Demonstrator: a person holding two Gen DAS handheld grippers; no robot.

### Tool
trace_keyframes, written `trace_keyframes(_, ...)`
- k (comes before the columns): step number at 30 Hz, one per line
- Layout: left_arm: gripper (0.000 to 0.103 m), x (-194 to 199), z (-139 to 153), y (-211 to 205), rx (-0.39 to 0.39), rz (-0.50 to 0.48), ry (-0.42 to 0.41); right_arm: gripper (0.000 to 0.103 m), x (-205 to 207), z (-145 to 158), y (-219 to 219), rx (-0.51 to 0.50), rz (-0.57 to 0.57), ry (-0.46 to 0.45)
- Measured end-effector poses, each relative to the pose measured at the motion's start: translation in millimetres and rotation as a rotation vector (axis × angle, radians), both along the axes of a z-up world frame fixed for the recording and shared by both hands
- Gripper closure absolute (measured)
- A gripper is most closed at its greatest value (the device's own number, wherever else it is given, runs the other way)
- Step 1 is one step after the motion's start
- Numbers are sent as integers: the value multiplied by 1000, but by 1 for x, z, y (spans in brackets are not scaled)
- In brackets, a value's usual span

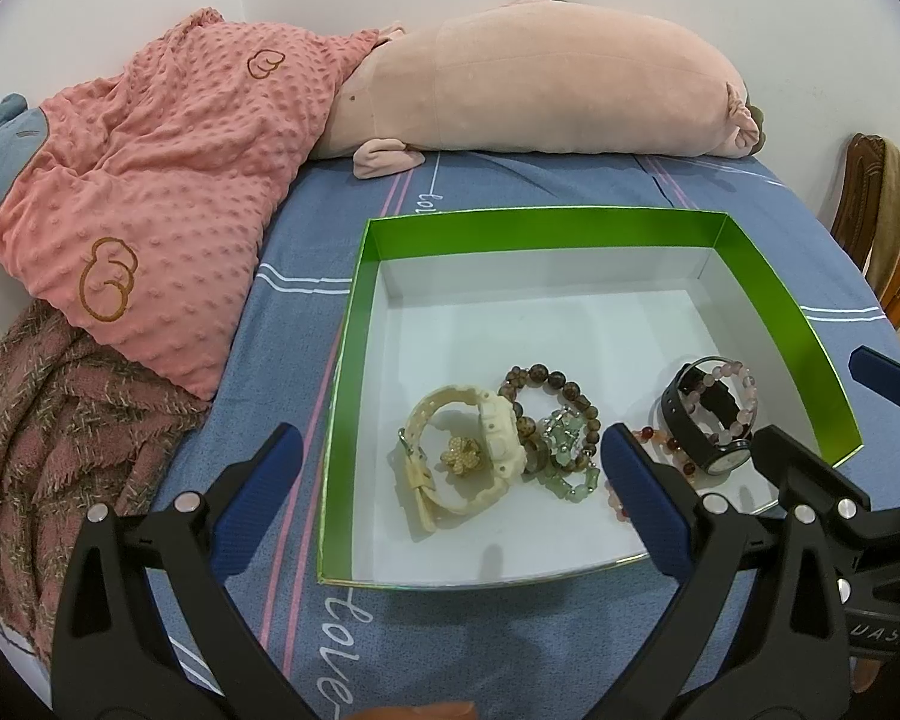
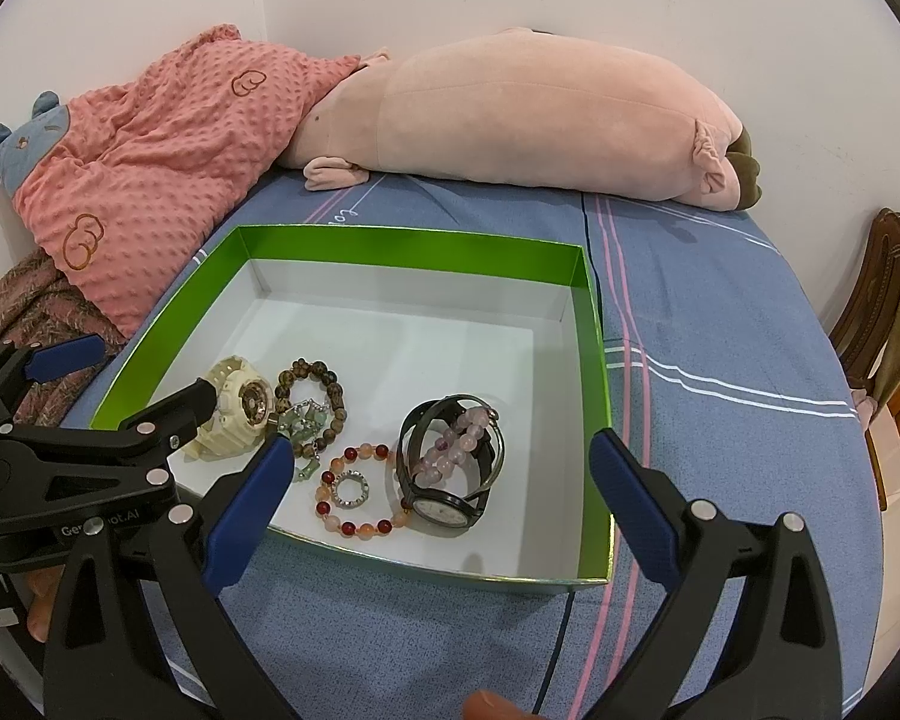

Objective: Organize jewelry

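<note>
A green-walled box (image 1: 768, 294) (image 2: 588, 324) with a white floor lies on the blue bed sheet. In it are a cream watch (image 1: 492, 426) (image 2: 228, 414), a brown bead bracelet (image 1: 564, 387) (image 2: 315, 375), a green stone bracelet (image 1: 570, 468) (image 2: 306, 420), a red-orange bead bracelet (image 2: 360, 498), a small ring (image 2: 351, 488), a black watch (image 1: 702, 426) (image 2: 444, 504) and a pink bead bracelet (image 1: 738, 384) (image 2: 450, 450). My left gripper (image 1: 450, 480) is open and empty above the box's near left corner. My right gripper (image 2: 444, 498) is open and empty over the near edge.
A pink dotted blanket (image 1: 168, 180) (image 2: 168, 150) and a brown knitted throw (image 1: 48, 438) lie at the left. A long pink plush toy (image 1: 540, 90) (image 2: 510, 120) lies along the wall. A wooden chair (image 2: 882, 312) stands at the right.
</note>
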State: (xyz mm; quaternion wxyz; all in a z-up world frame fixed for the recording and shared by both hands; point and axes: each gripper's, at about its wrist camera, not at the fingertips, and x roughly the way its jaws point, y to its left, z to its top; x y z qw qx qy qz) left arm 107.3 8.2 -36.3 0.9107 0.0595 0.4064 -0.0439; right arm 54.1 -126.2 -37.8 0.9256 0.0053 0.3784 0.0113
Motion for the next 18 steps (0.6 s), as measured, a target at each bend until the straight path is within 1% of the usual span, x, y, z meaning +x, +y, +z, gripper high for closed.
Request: trace_keyframes(18, 2, -1, -1, 2, 2, -3, 2, 4, 0, -1, 1, -2, 0, 2)
